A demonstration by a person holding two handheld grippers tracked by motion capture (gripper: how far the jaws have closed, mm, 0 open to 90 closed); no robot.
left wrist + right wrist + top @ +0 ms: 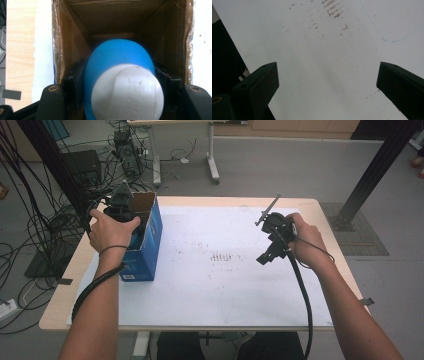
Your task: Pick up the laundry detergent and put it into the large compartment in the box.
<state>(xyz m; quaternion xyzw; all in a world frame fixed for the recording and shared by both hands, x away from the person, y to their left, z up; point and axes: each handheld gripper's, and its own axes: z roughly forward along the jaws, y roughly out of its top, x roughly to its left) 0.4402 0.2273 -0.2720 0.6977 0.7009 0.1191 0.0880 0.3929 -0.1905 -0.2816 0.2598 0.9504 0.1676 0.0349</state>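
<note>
left gripper (120,82): jaws pinching blue-white ball (120,77) inside cardboard box (145,237)
right gripper (327,82): jaws spread over stained white tabletop (225,270)
room: cables on floor (30,235)

**No legible writing anywhere**

Nothing can be read in these pictures. In the high view the blue carton (145,245) carries a pale label patch low on its near face, but the print on it is far too small and blurred to make out. The white sheet (220,285) covering the tabletop (60,305) shows only faint reddish-brown smudges set in short rows, which form no letters or numbers. In the right gripper view the same marks and a thin blue pen line appear, again spelling nothing. The blue and white object (120,82) in the left gripper view bears no print.
</note>
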